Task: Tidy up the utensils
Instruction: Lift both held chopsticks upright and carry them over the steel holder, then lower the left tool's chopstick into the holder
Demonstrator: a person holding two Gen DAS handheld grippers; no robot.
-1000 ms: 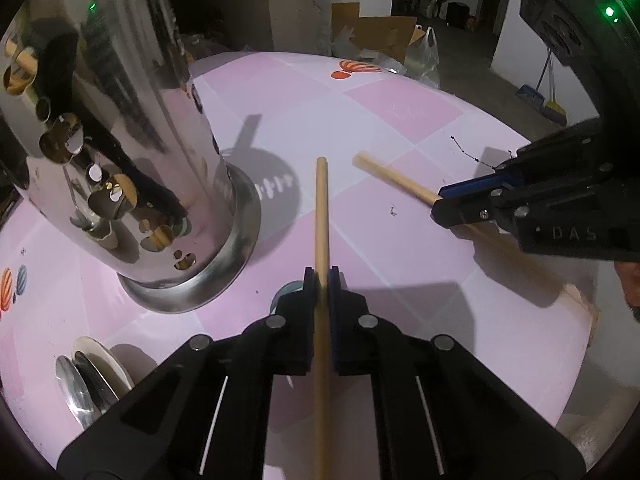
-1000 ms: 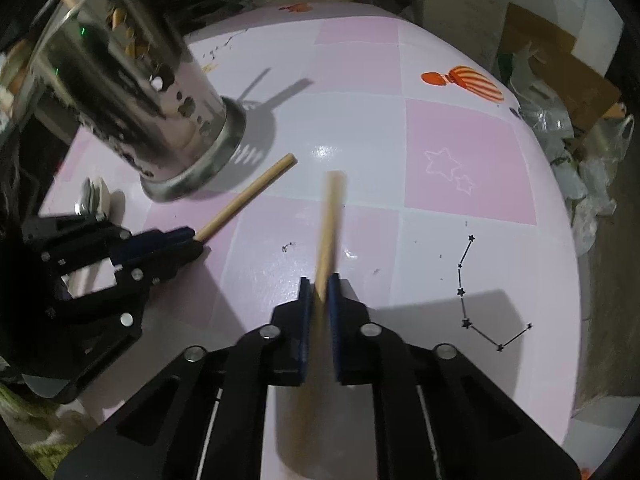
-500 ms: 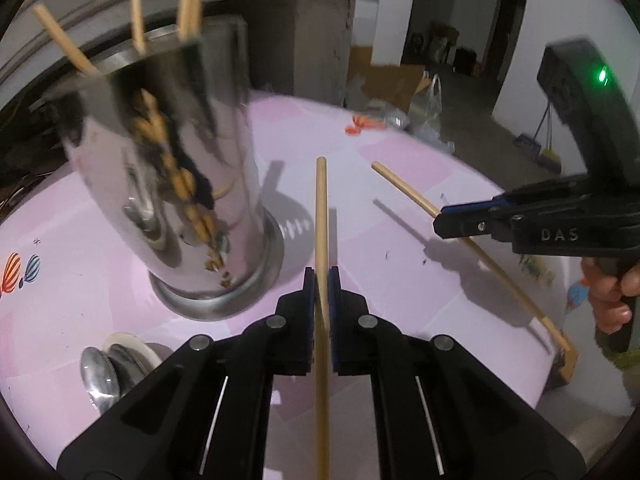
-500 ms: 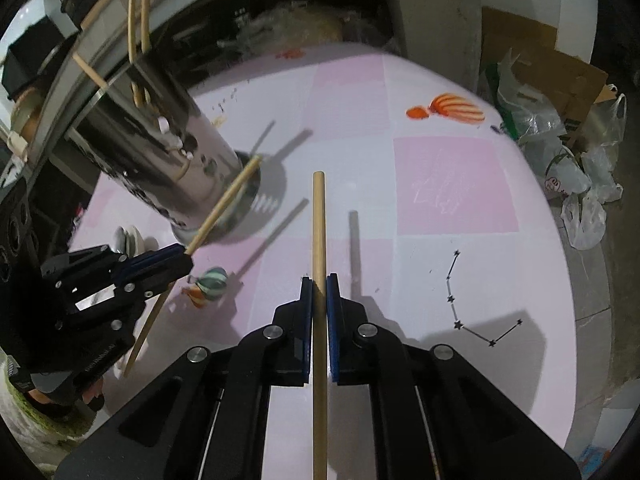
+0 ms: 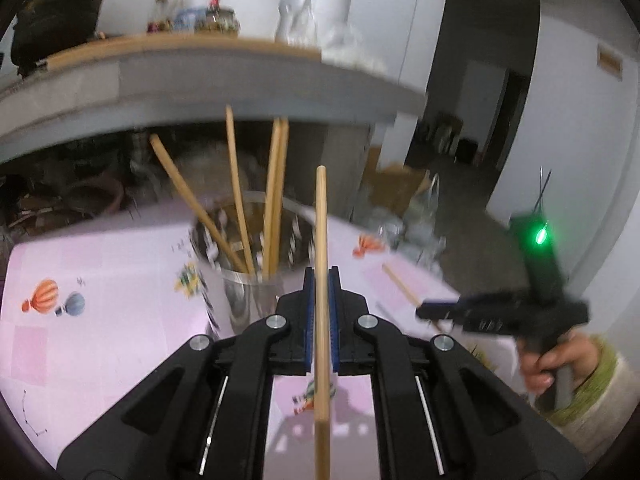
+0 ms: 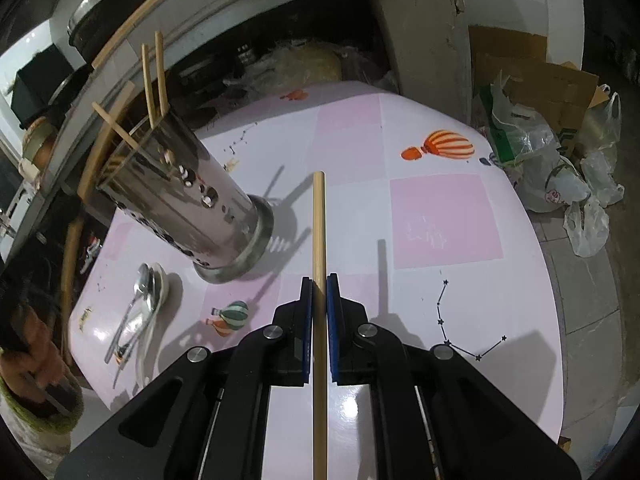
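Currently both grippers are loaded. Left gripper [image 5: 320,276] is clamped narrow on a chopstick [image 5: 321,240], shaft running straight out along the finger axis toward 12 o'clock. Right gripper [image 6: 319,284] is likewise pinched on its own chopstick [image 6: 319,224], also pointing to 12.

Steel holder [image 5: 256,280] sits just past the left fingertips at about 11 o'clock in the left view, mouth open toward the camera, several chopsticks [image 5: 236,196] already standing in it and leaning at mixed angles. In the right view the holder [image 6: 192,196] is at 10 o'clock, upright on the pink table [image 6: 440,220], well apart from the right stick. Spoons [image 6: 140,304] lie on the table at 8 o'clock of the holder base.

Handling: sticks look light, stiff, smooth wood, so likely to pivot or slide in flat pads if the tip bumps the rim or the sticks already inside. Both grips sit partway along the shaft with a long free end ahead, which gives leverage against the pinch. Best hold is nearer mid-length, tip kept low over the mouth before letting go.

Holder is tall and narrow, so a side knock could tip it. Left view is motion-blurred; exact tip-to-rim clearance unclear.
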